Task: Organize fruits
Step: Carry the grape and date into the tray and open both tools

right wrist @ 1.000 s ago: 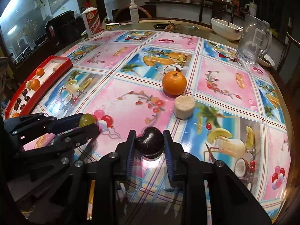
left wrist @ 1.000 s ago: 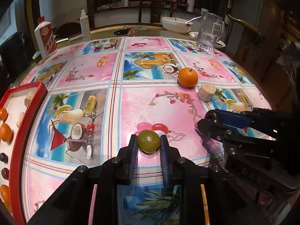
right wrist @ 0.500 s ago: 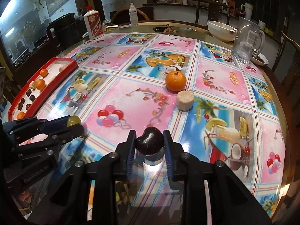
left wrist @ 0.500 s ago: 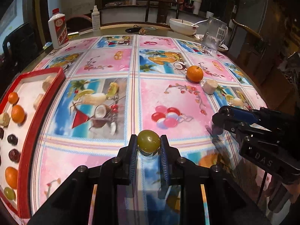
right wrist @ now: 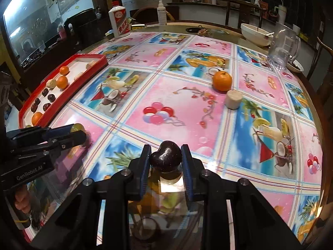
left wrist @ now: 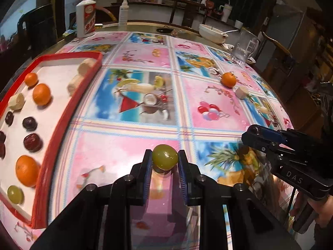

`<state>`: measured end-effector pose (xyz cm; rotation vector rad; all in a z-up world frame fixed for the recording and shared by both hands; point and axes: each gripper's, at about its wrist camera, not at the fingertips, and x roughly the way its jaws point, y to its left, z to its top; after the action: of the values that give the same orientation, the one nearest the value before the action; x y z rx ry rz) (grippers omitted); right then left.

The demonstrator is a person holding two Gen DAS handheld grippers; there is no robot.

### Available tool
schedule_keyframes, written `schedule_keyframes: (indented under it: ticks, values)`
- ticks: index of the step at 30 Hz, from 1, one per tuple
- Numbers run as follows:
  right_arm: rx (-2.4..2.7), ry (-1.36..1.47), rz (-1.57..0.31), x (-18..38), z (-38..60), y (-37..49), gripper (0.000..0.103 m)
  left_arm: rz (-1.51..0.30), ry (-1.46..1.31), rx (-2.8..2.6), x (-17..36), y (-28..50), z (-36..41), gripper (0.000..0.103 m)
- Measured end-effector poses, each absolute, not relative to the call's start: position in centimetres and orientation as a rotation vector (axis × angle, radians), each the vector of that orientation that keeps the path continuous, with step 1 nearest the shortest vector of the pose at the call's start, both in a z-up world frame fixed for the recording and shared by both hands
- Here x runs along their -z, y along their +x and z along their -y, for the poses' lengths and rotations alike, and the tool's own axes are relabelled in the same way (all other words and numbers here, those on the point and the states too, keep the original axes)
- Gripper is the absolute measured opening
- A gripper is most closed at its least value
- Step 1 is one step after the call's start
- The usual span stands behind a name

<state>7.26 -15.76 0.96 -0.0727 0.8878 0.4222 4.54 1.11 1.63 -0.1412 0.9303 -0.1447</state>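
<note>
Our left tool [left wrist: 164,159] is clamped on a round, glossy green grape [left wrist: 165,159], which sits between the two blue-padded fingers above the pink squares of the worktop's cloth. Our right tool [right wrist: 165,159] is clamped on a dark, shiny, heart-shaped plum [right wrist: 165,158], held the same way over a blue pineapple square. In the right wrist view the left tool shows low at the left edge with the green grape peeking past its fingertips; in the left wrist view the right tool juts in from the right edge, a hand gripping its handle.

To the left of the left tool lies the shallow red-rimmed tray with a white floor [left wrist: 54,148]. Inside it we see three small orange mandarins, several dark plums, one more green grape near the closest corner, and a few pale beige cylinder pieces toward the far end.

Further out on the round worktop covered in a glossy pink-and-blue fruit-print cloth [right wrist: 187,108], a loose orange mandarin [right wrist: 222,81] stands just beside a pale beige cylinder piece [right wrist: 234,99], both well apart from the tray.

At the far edge stand a white bottle with a red label [right wrist: 119,21], a slim white spray bottle [right wrist: 161,12], a white bowl with a spoon [right wrist: 257,34] and a clear glass mug [right wrist: 284,44].
</note>
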Motion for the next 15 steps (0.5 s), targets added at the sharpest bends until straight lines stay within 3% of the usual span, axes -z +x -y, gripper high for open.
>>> schedule_keyframes:
  ticks: [15]
  values:
    - [-0.517, -0.116, -0.864, -3.1, 8.6, 7.5, 0.031, -0.857, -0.206, 0.080, -4.3, 3.2, -6.7, 0.023]
